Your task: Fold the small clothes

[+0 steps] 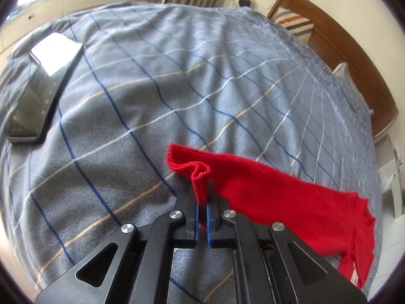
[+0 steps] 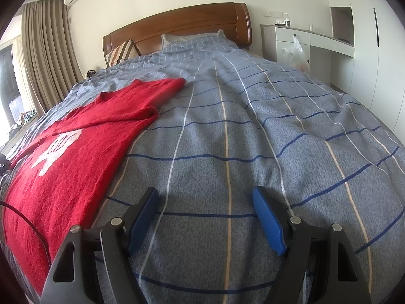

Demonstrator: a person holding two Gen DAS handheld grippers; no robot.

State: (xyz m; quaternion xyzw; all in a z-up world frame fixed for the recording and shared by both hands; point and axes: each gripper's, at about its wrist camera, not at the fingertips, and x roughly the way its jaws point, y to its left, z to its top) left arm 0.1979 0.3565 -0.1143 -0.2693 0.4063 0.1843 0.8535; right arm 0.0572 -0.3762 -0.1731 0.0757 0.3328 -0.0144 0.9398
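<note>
Your left fingers (image 1: 202, 192) pinch the red knitted sweater's cuff (image 1: 200, 174), right fingers (image 2: 205, 217) wide and empty over the checked bedspread (image 2: 253, 126): carry the sleeve across the body next.

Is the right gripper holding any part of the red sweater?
No: the right gripper stands open over bare blanket, with the red sweater off to its left.

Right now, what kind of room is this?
A bedroom, most likely: a bed with a wooden headboard, pillows and a checked blanket, plus curtains.
</note>
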